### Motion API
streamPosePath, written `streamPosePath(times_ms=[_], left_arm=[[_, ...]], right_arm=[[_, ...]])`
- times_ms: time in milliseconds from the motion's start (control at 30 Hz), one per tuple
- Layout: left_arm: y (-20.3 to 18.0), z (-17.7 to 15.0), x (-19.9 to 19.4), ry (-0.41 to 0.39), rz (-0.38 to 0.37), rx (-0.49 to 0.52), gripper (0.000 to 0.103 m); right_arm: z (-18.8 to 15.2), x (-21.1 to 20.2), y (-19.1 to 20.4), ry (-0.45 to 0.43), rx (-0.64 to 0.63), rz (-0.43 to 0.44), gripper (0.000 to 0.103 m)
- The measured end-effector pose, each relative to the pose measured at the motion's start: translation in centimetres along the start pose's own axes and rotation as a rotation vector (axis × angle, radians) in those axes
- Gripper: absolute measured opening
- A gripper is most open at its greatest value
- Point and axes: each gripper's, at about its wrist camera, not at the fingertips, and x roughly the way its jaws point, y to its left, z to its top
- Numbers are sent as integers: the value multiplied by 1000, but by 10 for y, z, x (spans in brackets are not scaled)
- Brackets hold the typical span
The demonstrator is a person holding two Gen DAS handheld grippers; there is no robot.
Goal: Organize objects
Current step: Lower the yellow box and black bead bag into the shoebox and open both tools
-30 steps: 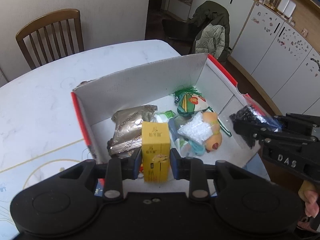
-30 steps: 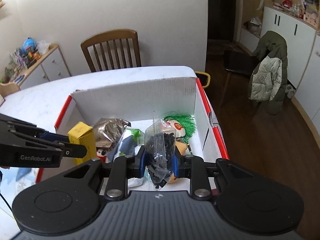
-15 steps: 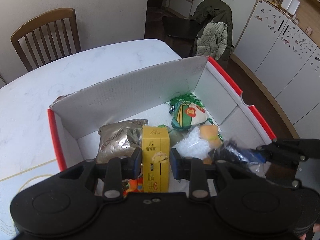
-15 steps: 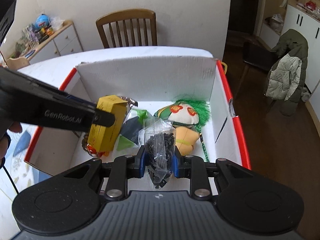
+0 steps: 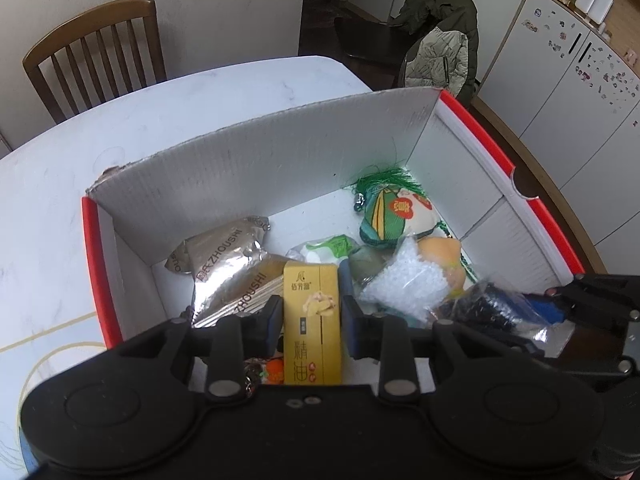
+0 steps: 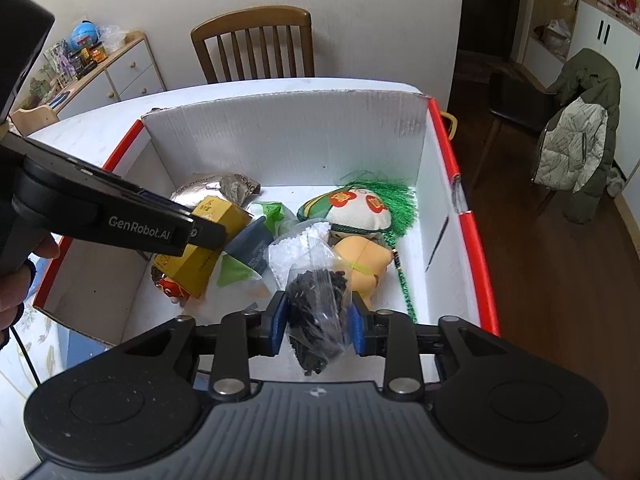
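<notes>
The left gripper is gripping a yellow carton printed with dark Chinese characters, its long axis running up the frame, low in the centre over the white, red-edged box on the worktop. Beside it a silver foil pouch is showing "ZHOUSHI". The left gripper's side is reading "GenRobot.AI". The right gripper is pinching a clear bag of black bits, hanging lengthwise, at lower centre.

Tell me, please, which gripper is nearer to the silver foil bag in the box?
Left. The left gripper, shut on the yellow carton, sits just beside the silver foil bag. The right gripper, holding the bag of black pieces, is farther toward the box's right.
</notes>
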Motion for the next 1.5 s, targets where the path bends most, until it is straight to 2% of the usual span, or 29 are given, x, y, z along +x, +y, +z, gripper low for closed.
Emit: streamPosePath(times_ms=[67,133,367,567,1000,1067,1300,1500], left_arm=[[2,-2,0,2,-2,-6,34],[2,-5,-2,6,-2,-5,36],[2,-12,-16,-24,-5,2,57],[4,-20,-37,-76,-9,7,68],[10,-50,-97,-247,-6,17,91],[12,-54,-105,-268,-11,24,99],[11,-75,-130,-347,-5,106,102],[19,-91,-145,-380,-21,97,102]], right_arm=[[0,-3,-1,-15,0,-5,49],[0,-7,-2,-28,1,2,52],[1,-20,-1,-56,5,11,53],[1,-39,2,-92,11,22,58],[-2,-82,23,-172,19,52,67],[-2,-87,28,-187,22,51,71],[-11,-104,40,-246,59,36,79],[-21,-120,52,-300,71,38,83]])
